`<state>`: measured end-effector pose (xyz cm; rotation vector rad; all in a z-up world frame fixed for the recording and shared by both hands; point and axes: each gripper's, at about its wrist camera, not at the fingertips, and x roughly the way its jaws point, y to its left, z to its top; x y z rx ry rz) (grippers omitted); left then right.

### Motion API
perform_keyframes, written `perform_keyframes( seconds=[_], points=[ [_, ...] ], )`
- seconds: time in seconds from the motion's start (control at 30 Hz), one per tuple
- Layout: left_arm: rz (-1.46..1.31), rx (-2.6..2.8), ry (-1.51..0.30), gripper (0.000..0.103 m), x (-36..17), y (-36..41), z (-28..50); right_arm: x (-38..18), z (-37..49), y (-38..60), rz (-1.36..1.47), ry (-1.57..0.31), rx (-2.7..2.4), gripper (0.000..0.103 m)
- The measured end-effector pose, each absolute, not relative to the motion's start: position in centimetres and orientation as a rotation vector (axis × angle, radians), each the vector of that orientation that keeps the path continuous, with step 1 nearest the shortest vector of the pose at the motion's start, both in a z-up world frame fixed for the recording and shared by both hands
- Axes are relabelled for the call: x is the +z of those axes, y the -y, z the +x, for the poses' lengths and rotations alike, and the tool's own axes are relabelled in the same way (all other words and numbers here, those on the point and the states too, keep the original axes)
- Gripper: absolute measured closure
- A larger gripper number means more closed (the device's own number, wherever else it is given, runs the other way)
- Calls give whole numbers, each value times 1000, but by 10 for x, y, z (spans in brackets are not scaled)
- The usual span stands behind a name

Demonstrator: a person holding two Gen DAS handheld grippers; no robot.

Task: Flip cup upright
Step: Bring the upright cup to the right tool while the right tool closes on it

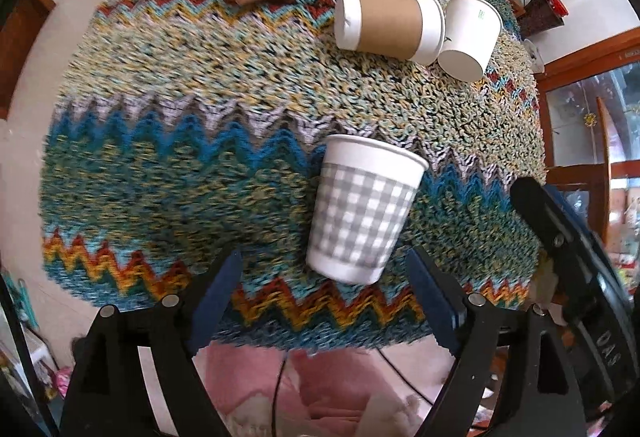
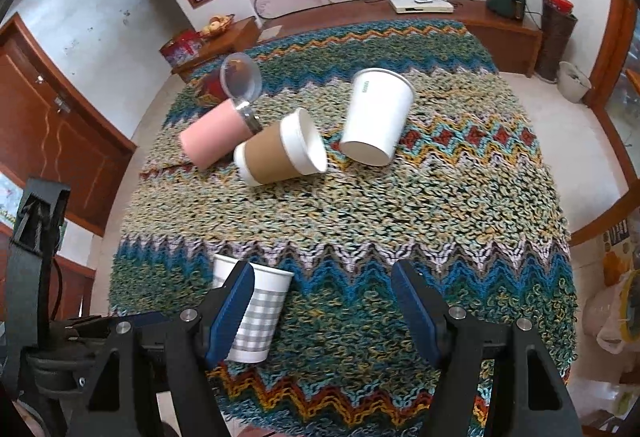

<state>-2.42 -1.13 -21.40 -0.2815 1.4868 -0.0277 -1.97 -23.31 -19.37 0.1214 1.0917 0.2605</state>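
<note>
Checked cup (image 1: 362, 211) upright on zigzag cloth (image 1: 180, 97), both hand-held grippers (image 1: 320, 301) (image 2: 324, 311) wide apart, holding nothing

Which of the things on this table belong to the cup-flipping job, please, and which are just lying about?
For the job:
checked cup, standing upright
brown-sleeved cup, on its side
white cup, tipped over
left gripper, open
right gripper, open

Lying about:
pink flask
knitted cloth

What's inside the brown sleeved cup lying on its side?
In the right wrist view the brown sleeved cup shows its open mouth: only bare white inner wall near the rim. Its bottom stays out of sight, so contents deeper in cannot be ruled out.
</note>
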Motion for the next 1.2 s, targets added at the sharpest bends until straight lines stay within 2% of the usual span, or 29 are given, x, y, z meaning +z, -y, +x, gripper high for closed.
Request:
perform_keyframes(
  seconds=[0.43,0.87,1.2],
  points=[
    [-142,45,-1350,17,-179,-25,-51,-196,-27,198,168,-1141,290,31],
    [-103,57,-1262,17,-186,-47,-50,-232,-24,170,216,-1241,240,31],
    [-59,44,-1276,17,-198,-54,-48,-261,-7,162,247,-1319,191,31]
  ],
)
